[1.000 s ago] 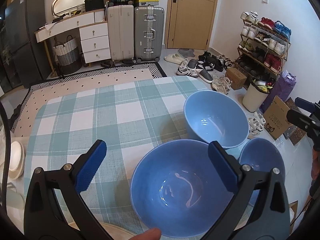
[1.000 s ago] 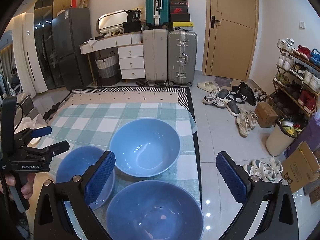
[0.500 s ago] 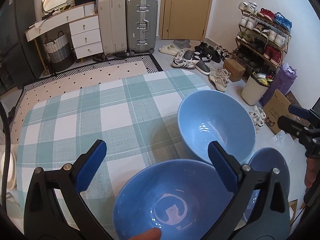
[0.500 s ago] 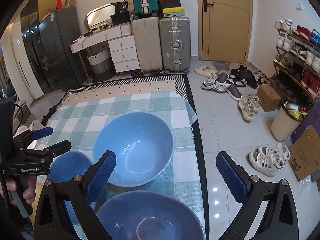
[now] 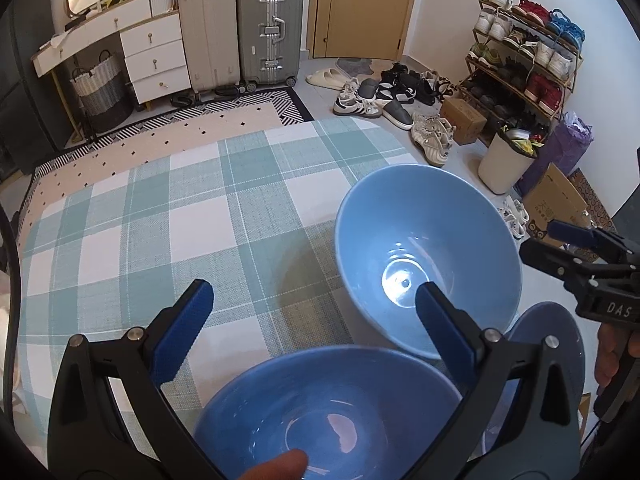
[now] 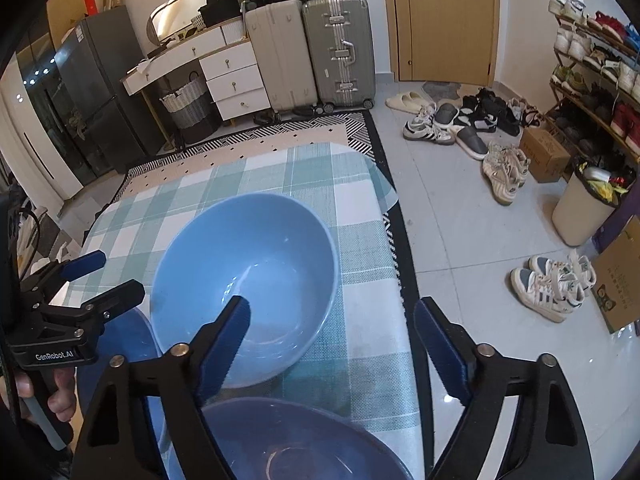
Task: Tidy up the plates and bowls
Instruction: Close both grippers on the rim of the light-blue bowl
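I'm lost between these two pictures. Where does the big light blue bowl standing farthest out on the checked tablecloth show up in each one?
Left wrist view: the big light blue bowl sits right of centre, beyond the right finger of the left gripper.
Right wrist view: the same bowl sits left of centre, behind the left finger of the right gripper.
Shared landmark: the silver hard-shell suitcase by the wooden door.
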{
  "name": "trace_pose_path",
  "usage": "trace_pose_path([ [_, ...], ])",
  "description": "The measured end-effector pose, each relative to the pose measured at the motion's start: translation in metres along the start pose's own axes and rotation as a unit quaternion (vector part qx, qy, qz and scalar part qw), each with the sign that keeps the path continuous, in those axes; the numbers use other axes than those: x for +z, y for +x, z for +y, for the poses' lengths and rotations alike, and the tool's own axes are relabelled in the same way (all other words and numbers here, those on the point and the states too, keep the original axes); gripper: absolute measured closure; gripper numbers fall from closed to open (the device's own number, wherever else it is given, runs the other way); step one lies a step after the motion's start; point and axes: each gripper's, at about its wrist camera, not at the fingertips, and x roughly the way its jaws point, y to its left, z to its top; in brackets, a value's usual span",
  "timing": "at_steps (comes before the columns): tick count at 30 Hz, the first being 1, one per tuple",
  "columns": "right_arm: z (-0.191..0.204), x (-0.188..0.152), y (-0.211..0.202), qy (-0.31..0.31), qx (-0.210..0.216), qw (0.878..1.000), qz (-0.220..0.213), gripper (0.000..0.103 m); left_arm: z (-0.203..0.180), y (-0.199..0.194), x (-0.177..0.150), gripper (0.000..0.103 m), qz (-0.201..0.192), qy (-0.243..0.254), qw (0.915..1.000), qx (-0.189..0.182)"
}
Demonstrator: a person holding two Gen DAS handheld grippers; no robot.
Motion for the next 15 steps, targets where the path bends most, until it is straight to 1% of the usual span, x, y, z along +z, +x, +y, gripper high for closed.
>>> trace_pose_path([
  [2,0.0,-0.001,0.006,-0.001,0.001,1.0,0.005,0.019,0.001,0.007,0.002,0.006,0.008,-0.002,1.0,-0.005],
  [3,-0.001,-0.001,0.009,-0.001,0.003,1.0,0.008,0.02,0.002,0.008,0.002,0.008,0.01,-0.003,0.9999,-0.004],
  [5,-0.001,-0.002,0.014,-0.001,0.006,1.0,0.014,0.024,0.002,0.012,0.002,0.009,0.01,-0.003,0.9999,0.0],
  [8,0.0,-0.002,0.017,-0.002,0.003,1.0,0.014,0.024,0.002,0.014,0.002,0.011,0.012,0.001,0.9999,-0.01],
  [10,0.0,-0.002,0.018,-0.001,0.008,1.0,0.016,0.028,0.001,0.016,0.002,0.013,0.015,0.001,0.9998,-0.013],
  [13,0.002,-0.001,0.019,-0.006,0.01,1.0,0.019,0.034,-0.004,0.02,0.003,0.029,0.021,0.004,0.9996,-0.018],
  [14,0.002,-0.001,0.019,-0.007,0.011,1.0,0.018,0.037,-0.005,0.022,0.003,0.037,0.026,0.005,0.9995,-0.019],
  [15,0.002,0.0,0.02,-0.009,0.011,1.0,0.019,0.041,-0.006,0.024,0.002,0.04,0.031,0.007,0.9993,-0.021],
])
